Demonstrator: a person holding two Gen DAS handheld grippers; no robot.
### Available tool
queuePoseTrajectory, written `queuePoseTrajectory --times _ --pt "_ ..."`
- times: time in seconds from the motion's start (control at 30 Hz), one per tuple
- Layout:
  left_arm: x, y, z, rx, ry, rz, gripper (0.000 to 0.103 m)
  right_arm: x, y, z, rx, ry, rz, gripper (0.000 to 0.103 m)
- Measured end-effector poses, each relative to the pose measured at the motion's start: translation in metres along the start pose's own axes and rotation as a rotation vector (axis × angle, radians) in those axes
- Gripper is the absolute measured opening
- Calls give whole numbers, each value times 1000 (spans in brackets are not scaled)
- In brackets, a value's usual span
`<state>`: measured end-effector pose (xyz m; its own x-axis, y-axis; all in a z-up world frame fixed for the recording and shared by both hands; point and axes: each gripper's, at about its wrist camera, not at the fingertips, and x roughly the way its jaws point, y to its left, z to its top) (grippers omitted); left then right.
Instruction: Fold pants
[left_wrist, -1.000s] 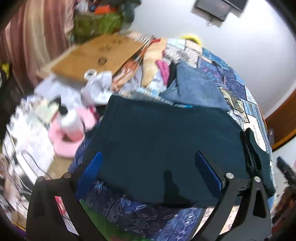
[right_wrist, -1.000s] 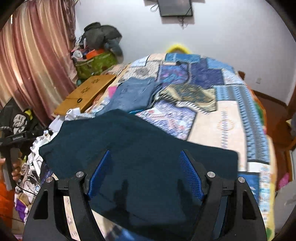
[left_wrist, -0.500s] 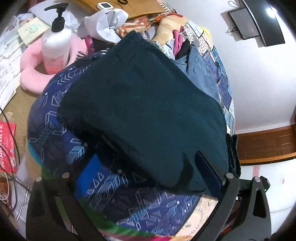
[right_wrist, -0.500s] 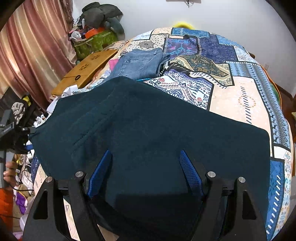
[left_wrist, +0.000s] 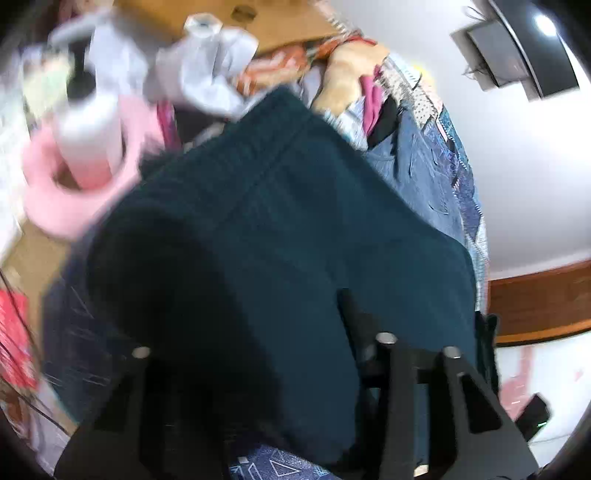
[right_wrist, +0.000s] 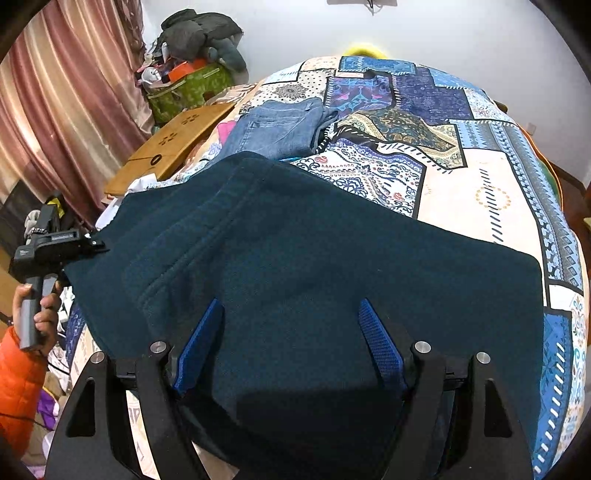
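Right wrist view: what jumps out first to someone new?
The dark teal pants dominate, spread across the near end of the patchwork bedspread, with the right gripper open just above them. Folded blue jeans lie behind, and at the left edge a hand holds the left gripper at the pants' corner.

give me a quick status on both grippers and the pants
Left gripper just closing on edge of dark teal fleece pants. Right gripper open over near edge. Folded blue jeans lie beyond, clear.
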<state>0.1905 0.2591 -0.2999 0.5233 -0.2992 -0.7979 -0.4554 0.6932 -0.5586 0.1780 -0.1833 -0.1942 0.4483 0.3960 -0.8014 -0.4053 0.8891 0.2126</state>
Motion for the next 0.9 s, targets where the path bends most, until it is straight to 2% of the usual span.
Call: queuePoseTrajectory --times 0.13,0.23,0.4,0.5,0.63,0.8,0.9 --pt "-36 -46 2 228 -184 174 32 -14 -13 -2 35 -17 -16 73" --pt "-66 -78 5 355 -310 257 31 -33 -34 -9 86 -49 -44 73" --pt "-102 -134 9 481 -448 288 30 -62 -73 -29 176 -69 -112 74" --pt "-117 -178 1 564 -504 247 30 -66 -89 -43 210 -52 -126 74" --pt "-129 -243 -21 658 -517 128 29 -52 -96 -58 222 7 -106 73" --pt "-118 -309 -42 736 -459 -28 27 -47 -101 -64 241 -29 -57 74" --pt "-104 -345 -52 751 -363 -139 25 -46 -102 -65 237 -36 -38 74"
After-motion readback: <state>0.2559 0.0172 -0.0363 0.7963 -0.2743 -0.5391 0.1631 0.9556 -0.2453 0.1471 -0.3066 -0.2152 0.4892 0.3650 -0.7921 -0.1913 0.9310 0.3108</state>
